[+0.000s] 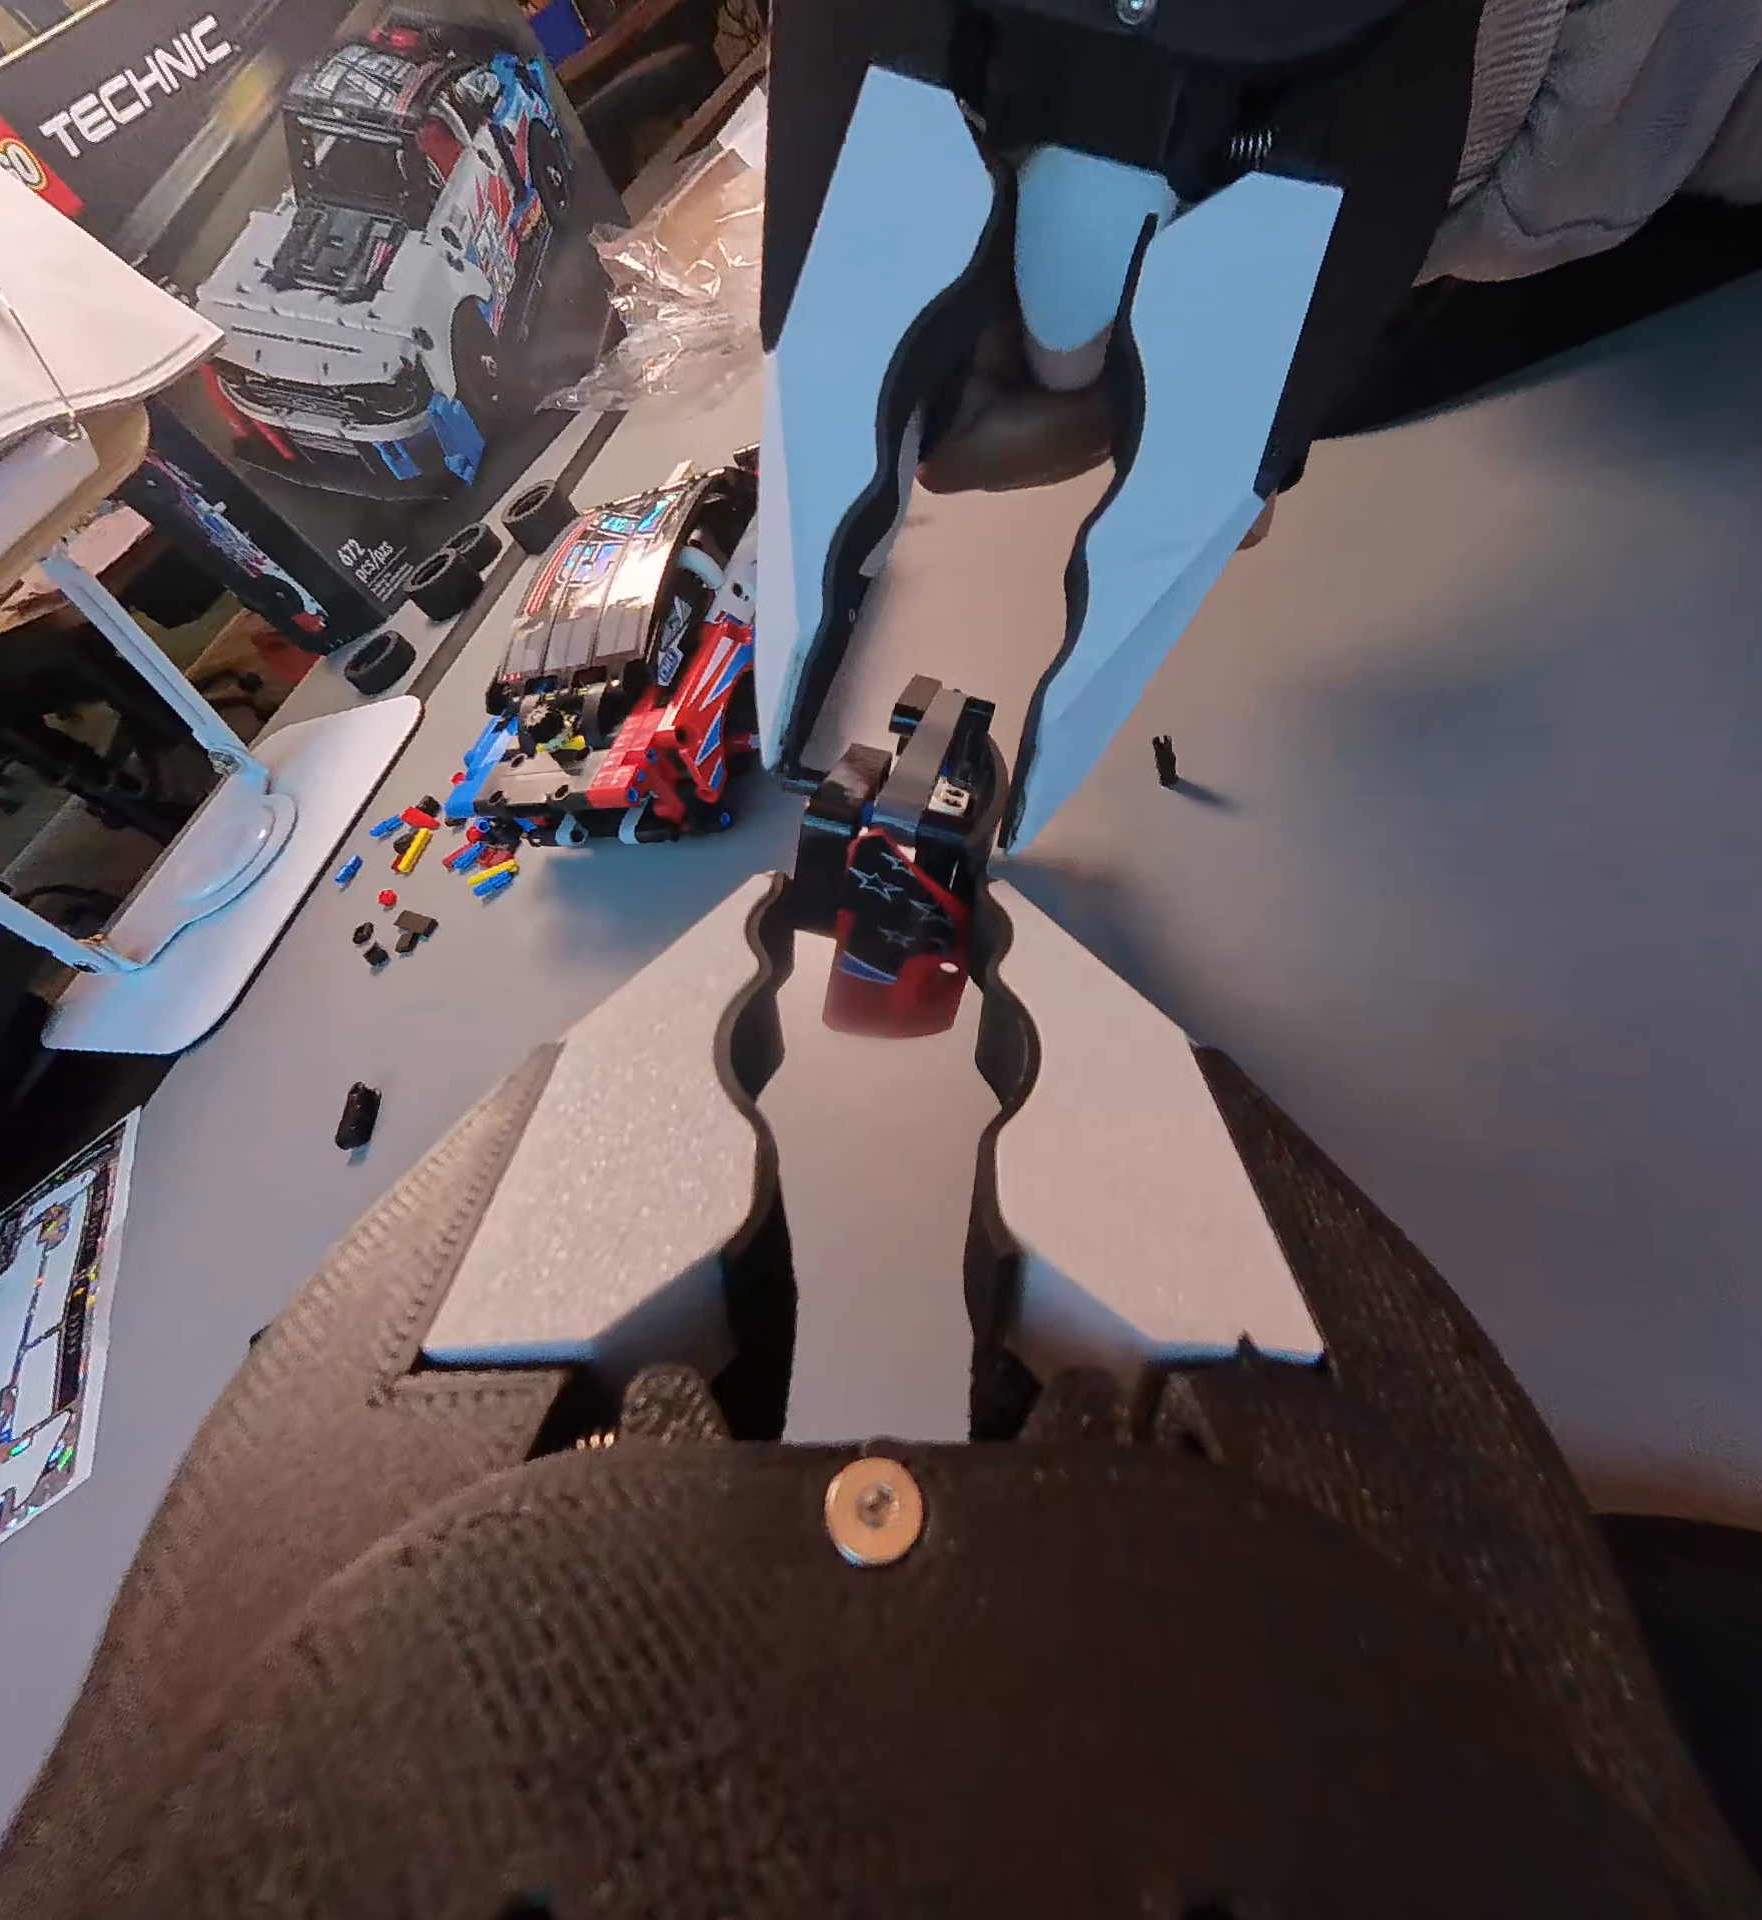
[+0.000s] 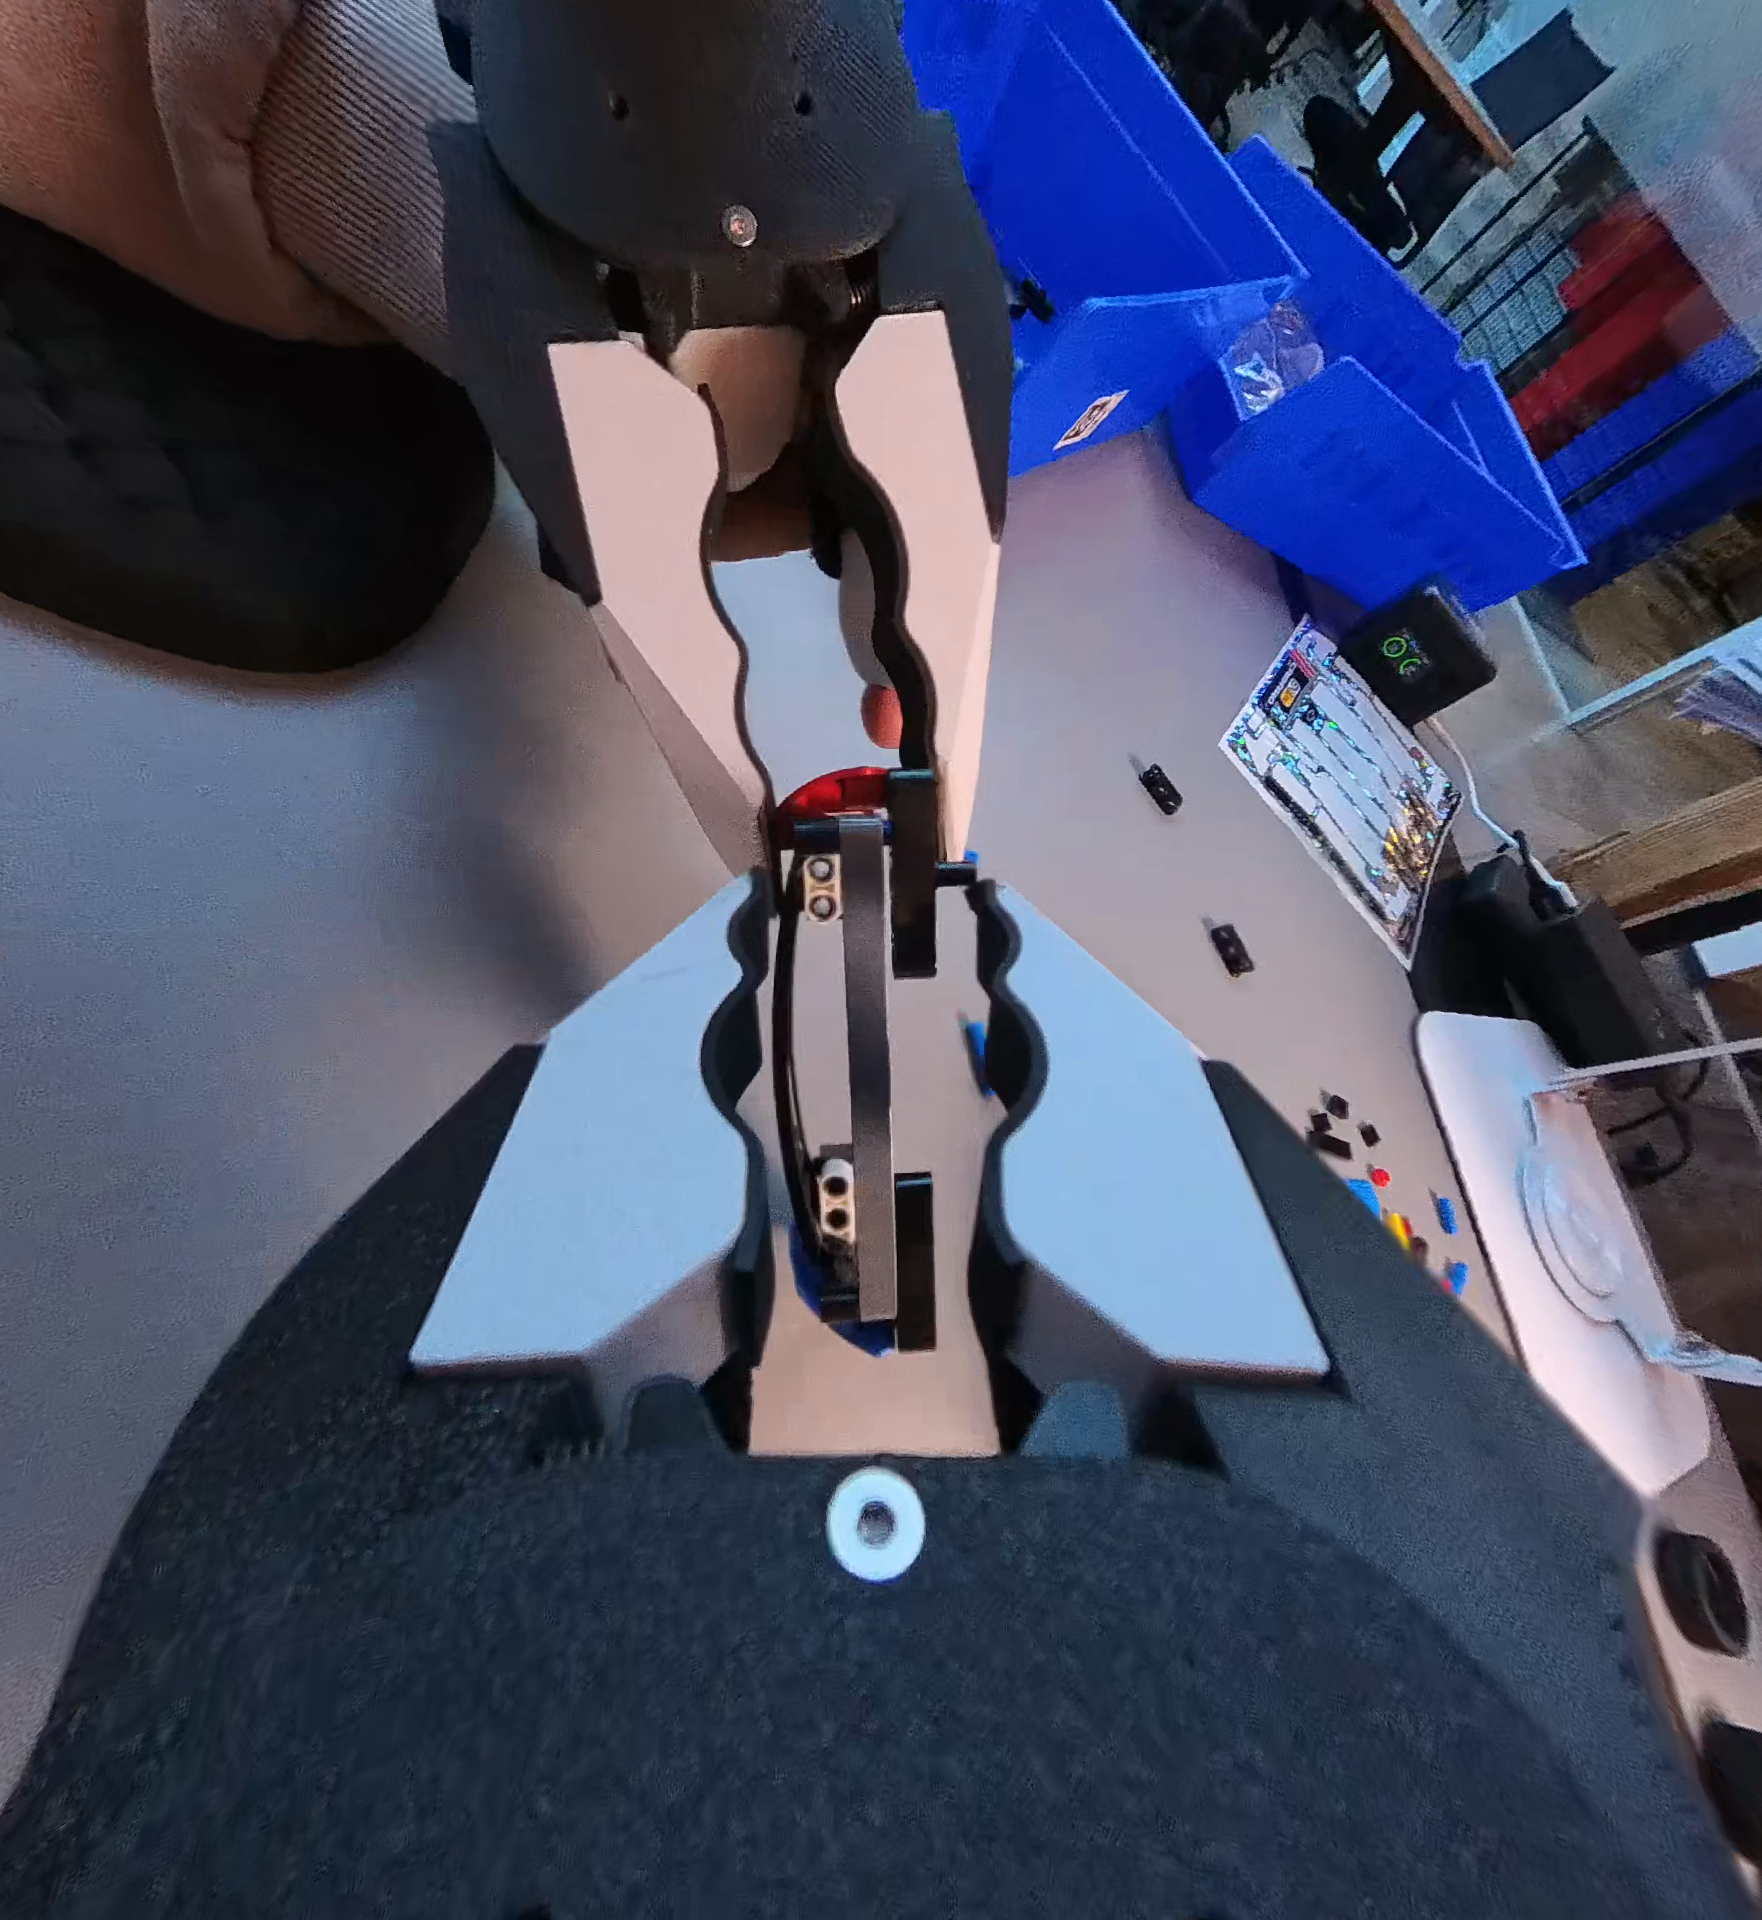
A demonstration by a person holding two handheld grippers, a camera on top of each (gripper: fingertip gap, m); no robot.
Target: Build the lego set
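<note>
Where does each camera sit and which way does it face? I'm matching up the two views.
Left wrist view: on the left gripper, facing the right gripper across the lego part; a hand shows behind.
Right wrist view: on the right gripper, facing the left gripper.
Shared: the lego part, sticker sheet.

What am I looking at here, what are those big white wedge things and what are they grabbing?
Those wedges are fingers of two hand-held grippers; a person squeezes one in each hand. Each picture comes from a camera on one gripper, looking along its fingers, so each also shows the other gripper facing it. Both meet on a small lego sub-assembly, black with a red starred panel: the left gripper and the right gripper each seem to pinch an end. On the grey table lie a half-built car, loose coloured pieces, black tyres, a sticker sheet and the set's box.
</note>
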